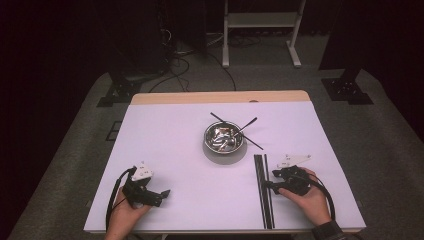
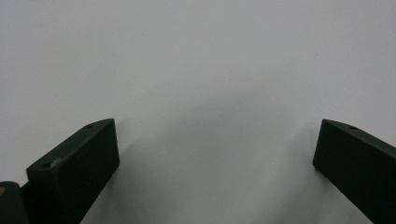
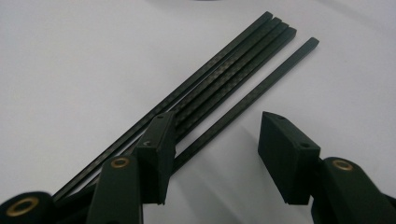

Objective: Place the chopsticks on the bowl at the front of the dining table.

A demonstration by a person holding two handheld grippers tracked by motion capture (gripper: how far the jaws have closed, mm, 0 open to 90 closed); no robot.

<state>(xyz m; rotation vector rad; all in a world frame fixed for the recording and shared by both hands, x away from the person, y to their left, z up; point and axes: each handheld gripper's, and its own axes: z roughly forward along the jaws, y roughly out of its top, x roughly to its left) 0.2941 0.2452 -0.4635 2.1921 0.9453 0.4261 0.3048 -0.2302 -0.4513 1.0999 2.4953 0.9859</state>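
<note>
Several black chopsticks (image 1: 264, 190) lie side by side on the white table (image 1: 175, 150), at the front right. In the right gripper view, one chopstick (image 3: 280, 70) lies slightly apart from the bundle (image 3: 224, 70) and runs between my jaws. My right gripper (image 3: 217, 123) is open low over them, its left jaw above the bundle; it also shows in the high view (image 1: 268, 185). My left gripper (image 1: 162, 194) rests at the front left, open (image 2: 215, 126) over bare table, with nothing between its jaws.
A steel bowl (image 1: 224, 138) stands at the table's centre with shiny metal pieces inside and two black utensils (image 1: 248, 140) crossed over its rim. A wooden strip (image 1: 220, 97) runs along the far edge. White frame legs (image 1: 260, 30) stand on the floor beyond.
</note>
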